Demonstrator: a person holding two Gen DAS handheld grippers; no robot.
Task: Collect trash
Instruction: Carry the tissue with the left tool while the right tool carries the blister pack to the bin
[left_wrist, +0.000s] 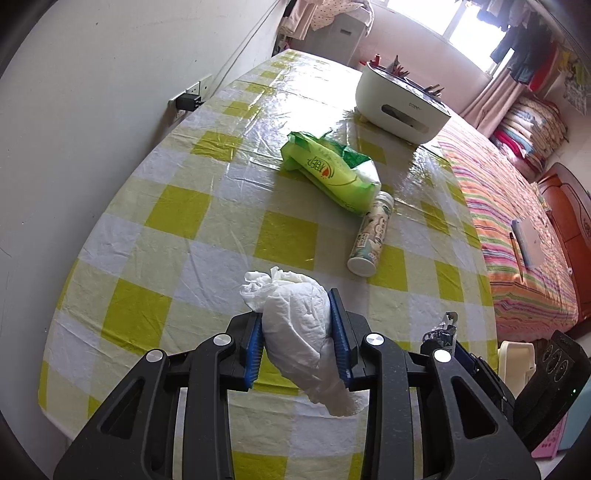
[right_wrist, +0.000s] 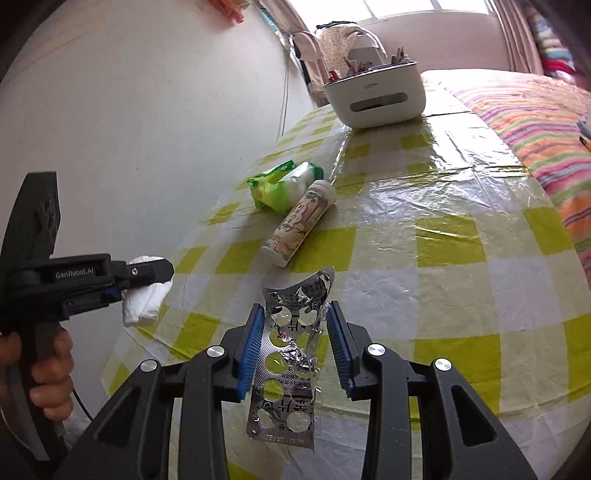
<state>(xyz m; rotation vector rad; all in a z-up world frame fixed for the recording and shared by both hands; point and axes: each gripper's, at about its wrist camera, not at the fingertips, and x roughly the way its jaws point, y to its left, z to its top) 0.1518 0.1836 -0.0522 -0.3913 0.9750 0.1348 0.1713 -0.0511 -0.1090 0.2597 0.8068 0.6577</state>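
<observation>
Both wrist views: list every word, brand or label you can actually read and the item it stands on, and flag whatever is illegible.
"GenRobot.AI": on the side of the left gripper, in the right wrist view.
White organiser box: small grey brand on its front, too blurred to read.
Green tissue pack: logo characters, not legible.
Tube: printed label, too small.
Blister pack: printed foil characters, unreadable.

Two handheld grippers, both matte black plastic. The left gripper (left_wrist: 299, 339) and the right gripper (right_wrist: 293, 347) each have two angular arms with triangular cut-outs, round silver screw heads at the joints, and ribbed blue pads (right_wrist: 251, 347) lining the fingers. Seen from the side, the left gripper's body carries white lettering "GenRobot.AI", a pistol-style handle, and a thin black cable (right_wrist: 83, 406) trailing below a bare hand (right_wrist: 48, 373).
</observation>
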